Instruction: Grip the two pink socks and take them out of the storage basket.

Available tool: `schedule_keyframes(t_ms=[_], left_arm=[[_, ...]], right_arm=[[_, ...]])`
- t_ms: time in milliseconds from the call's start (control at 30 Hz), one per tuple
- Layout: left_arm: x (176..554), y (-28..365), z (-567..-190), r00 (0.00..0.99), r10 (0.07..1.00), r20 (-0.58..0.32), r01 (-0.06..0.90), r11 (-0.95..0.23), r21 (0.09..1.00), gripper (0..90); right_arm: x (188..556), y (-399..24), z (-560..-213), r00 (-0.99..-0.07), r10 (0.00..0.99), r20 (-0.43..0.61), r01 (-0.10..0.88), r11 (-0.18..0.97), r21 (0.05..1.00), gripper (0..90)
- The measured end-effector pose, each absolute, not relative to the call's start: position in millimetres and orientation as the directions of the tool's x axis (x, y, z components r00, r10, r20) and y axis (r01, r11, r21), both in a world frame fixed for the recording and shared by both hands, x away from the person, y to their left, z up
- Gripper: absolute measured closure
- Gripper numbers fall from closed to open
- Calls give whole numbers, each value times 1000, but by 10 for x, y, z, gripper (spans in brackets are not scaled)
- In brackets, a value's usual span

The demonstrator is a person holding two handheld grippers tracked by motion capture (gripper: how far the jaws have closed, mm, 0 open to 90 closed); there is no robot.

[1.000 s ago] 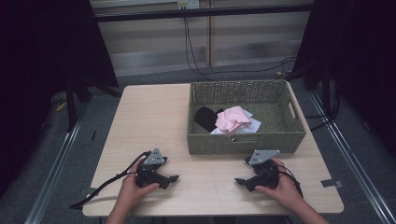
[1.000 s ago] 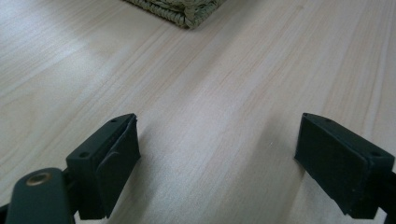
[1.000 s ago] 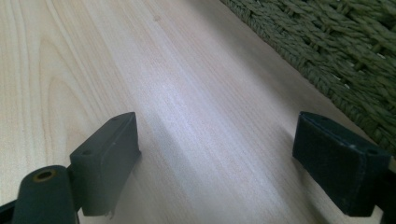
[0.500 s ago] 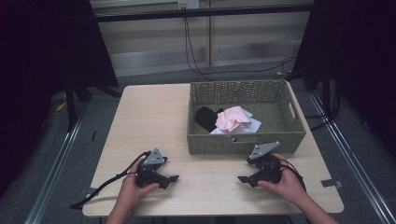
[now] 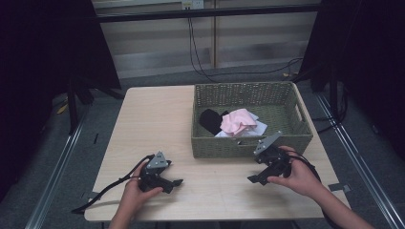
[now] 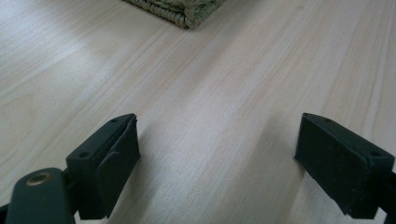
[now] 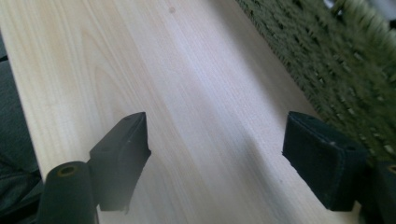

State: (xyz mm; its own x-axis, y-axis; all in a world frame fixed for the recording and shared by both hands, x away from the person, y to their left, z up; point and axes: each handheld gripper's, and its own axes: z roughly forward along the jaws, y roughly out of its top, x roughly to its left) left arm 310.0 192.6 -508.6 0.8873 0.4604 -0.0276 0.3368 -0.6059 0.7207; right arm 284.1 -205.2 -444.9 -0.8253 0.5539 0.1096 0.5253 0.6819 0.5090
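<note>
Nearest the person, the left gripper rests low on the tabletop, its fingers spread wide over bare wood. The right gripper is tilted just before the woven basket, its fingers likewise apart and empty. Farther off, inside the basket, lie a black cloth, a pink cloth and a white one.

The high view looks down from above; each gripper view skims the pale wooden table, sharing the green woven basket.
</note>
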Motion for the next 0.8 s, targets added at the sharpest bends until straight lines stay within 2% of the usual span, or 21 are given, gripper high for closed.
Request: schedule_keyframes(t_ms=[467,800], left_arm=[[3101,1926,-5087,888,460,-29,337,-604,722,129],[3101,1927,-5085,888,460,-27,337,-607,720,129]], right_arm=[[2980,-2034,-3925,-846,520,118,514,736,440,250],[3185,-2040,-3567,-845,523,112,510,723,466,253]])
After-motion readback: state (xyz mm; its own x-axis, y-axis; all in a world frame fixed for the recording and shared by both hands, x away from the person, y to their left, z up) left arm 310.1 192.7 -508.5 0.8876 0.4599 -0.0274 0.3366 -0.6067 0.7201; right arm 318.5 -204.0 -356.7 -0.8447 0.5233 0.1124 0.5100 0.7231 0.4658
